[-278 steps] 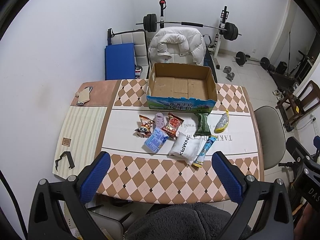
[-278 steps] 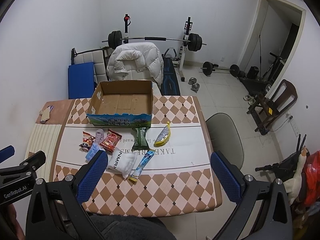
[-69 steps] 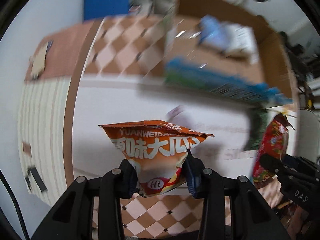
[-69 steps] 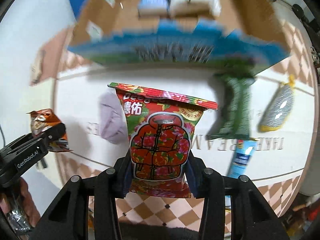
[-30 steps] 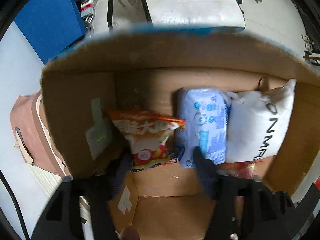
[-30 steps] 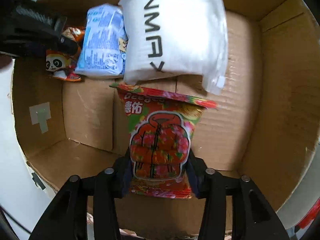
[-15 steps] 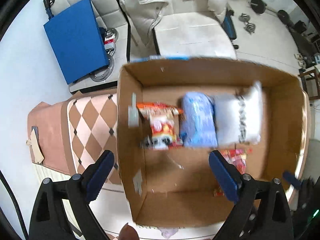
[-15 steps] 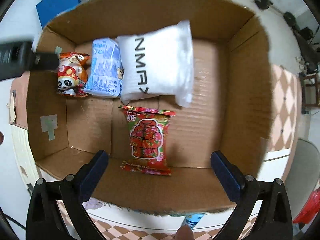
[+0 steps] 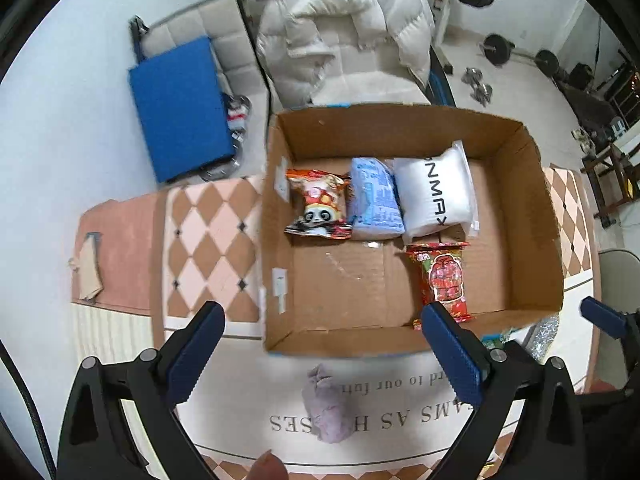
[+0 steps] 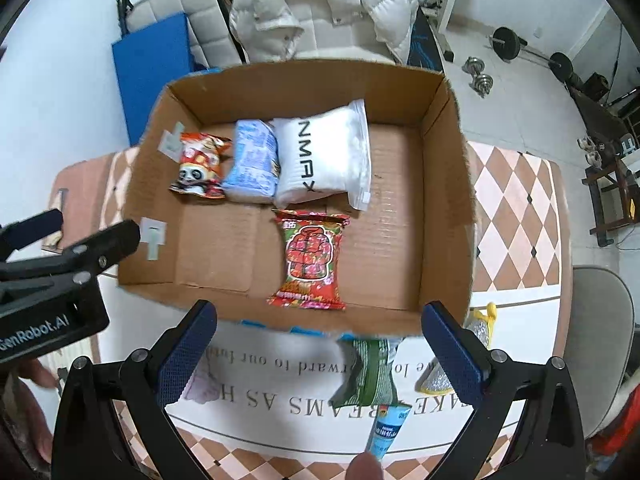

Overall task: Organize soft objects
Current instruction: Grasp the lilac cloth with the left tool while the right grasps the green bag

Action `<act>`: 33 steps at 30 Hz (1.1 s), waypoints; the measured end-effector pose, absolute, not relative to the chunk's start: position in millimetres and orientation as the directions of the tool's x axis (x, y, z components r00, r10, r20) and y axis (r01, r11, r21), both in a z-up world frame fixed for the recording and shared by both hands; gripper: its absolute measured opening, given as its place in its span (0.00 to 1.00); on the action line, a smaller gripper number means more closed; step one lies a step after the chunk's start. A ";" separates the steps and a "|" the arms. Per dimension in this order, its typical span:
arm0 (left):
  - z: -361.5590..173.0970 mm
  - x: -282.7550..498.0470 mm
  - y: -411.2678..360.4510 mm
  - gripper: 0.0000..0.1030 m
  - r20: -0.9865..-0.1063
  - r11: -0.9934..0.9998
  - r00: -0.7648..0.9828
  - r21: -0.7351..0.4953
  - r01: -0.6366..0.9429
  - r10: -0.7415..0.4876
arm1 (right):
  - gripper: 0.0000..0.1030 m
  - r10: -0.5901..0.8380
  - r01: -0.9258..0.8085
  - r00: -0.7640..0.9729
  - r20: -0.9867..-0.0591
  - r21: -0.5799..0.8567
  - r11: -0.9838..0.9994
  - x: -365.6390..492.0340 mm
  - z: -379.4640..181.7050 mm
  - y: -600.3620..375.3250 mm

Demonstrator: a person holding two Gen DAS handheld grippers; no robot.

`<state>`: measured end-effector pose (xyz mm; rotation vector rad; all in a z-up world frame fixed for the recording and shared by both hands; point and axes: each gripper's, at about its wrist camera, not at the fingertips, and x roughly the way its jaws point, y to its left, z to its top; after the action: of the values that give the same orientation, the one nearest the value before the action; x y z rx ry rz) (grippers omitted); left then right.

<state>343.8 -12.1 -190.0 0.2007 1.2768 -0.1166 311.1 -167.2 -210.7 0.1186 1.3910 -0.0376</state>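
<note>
The cardboard box [image 9: 520,216] [image 10: 444,184] holds an orange panda snack bag [image 9: 318,204] [image 10: 200,166], a light blue pack [image 9: 374,200] [image 10: 252,168], a white pouch [image 9: 436,196] [image 10: 322,158] and a red snack bag [image 9: 442,278] [image 10: 310,260]. My left gripper [image 9: 324,354] is open and empty above the box's front edge. My right gripper [image 10: 318,354] is open and empty, also at the front edge. A lilac soft object [image 9: 326,412] [image 10: 200,384], a green packet [image 10: 366,376], a silver-yellow packet [image 10: 452,364] and a blue tube [image 10: 388,430] lie on the table in front of the box.
A chair with a white puffer jacket [image 9: 348,36] stands behind the table, a blue pad [image 9: 180,104] to its left. Weights [image 9: 496,48] lie on the floor at right. A grey chair seat [image 10: 600,336] is at the table's right side.
Both grippers have drawn back and up from the box, open and empty. The panda bag and red bag, released earlier, stay in the box.
</note>
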 end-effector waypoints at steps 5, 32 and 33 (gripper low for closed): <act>-191.2 299.5 7.6 0.98 -0.947 0.984 0.316 0.102 0.145 0.052 | 1.00 0.029 0.129 0.249 -0.968 0.063 0.990 274.0 -192.6 -178.6; -407.9 255.9 32.8 0.96 -0.993 1.000 -0.115 -0.004 0.026 -0.001 | 1.00 0.051 0.203 0.005 -0.999 0.051 0.978 222.4 -355.9 -211.4; -410.1 253.9 32.1 0.96 -0.993 1.000 -0.117 -0.003 0.030 0.001 | 1.00 0.051 0.207 0.001 -0.999 0.050 0.977 222.4 -358.5 -211.8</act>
<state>253.9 32.1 -410.1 0.0228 1.6882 -0.0245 222.4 -211.8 -358.5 0.2036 1.5685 -0.1236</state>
